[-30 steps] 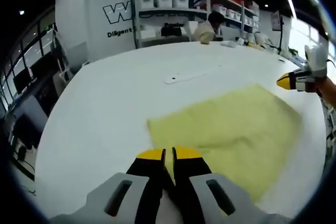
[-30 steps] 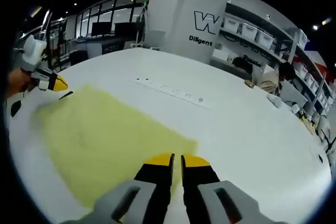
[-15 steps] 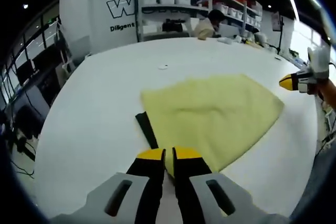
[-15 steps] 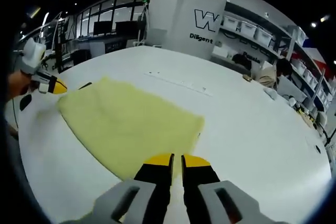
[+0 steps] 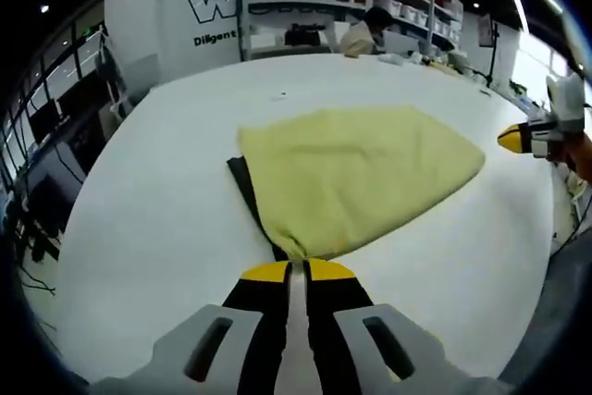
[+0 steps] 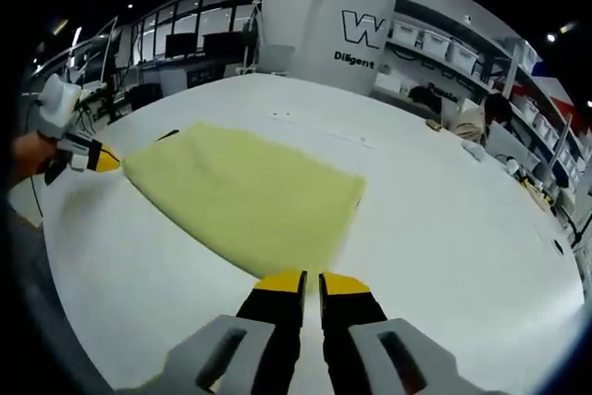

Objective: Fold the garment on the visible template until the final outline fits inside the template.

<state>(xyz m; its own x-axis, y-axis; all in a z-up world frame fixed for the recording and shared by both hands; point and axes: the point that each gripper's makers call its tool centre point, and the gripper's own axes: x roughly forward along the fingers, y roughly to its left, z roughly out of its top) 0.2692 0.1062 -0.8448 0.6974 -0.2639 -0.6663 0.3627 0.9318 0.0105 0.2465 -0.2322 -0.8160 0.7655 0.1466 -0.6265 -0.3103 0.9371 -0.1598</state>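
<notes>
Garment: a pale yellow garment (image 5: 356, 173) lies stretched over the white table (image 5: 157, 228); in the left gripper view it narrows to a gathered corner at 6 o'clock, right at the jaw tips, and fans out toward 1 o'clock.
Left gripper: the left gripper (image 5: 288, 271) has its jaws nearly together, with the bunched corner of the garment pinched between the tips. In the right gripper view it sits at 9 o'clock, at the cloth's far corner.
Right gripper: the right gripper (image 6: 304, 279) has its jaws close together with a thin gap; the near edge of the garment runs down to the tips, but whether cloth is actually caught there I cannot tell.
Template: a dark strip (image 5: 252, 199), likely part of the template, peeks out along the garment's edge at 10 o'clock from the left jaws.
Progress: the cloth appears held taut between two corners, seemingly mid-fold. Most of the template is hidden under it, so the fit cannot be judged; laying down and checking the outline remain.
</notes>
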